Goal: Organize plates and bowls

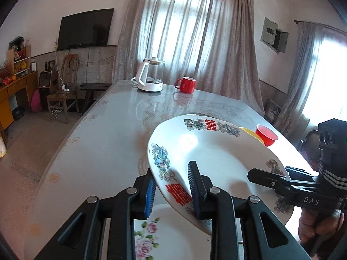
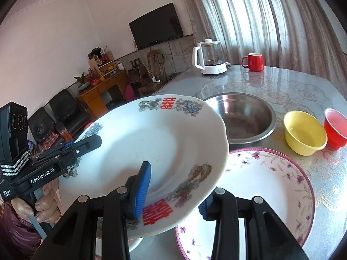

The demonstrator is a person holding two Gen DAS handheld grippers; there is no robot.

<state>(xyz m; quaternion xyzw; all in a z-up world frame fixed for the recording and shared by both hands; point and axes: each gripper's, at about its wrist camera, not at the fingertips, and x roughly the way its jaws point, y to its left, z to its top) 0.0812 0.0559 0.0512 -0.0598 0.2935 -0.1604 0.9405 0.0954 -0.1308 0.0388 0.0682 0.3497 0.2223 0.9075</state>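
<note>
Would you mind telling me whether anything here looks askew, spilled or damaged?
Nothing looks spilled or broken. The only thing off level is the dragon-pattern plate, held tilted above the table by the left gripper and right gripper on opposite rims. The bowls stand upright.

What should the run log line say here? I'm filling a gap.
left gripper: shut on dragon plate | right gripper: shut on dragon plate | plate: tilted, above purple-flowered plate

Left wrist view looks along its own fingers from the white plate [image 1: 216, 156]'s left rim, tilted down across the table [image 1: 104, 130] toward the curtains [image 1: 184, 32]; right wrist view sits close at the opposite rim — both share plate, kettle [image 2: 209, 57], red mug [image 2: 254, 62].
</note>
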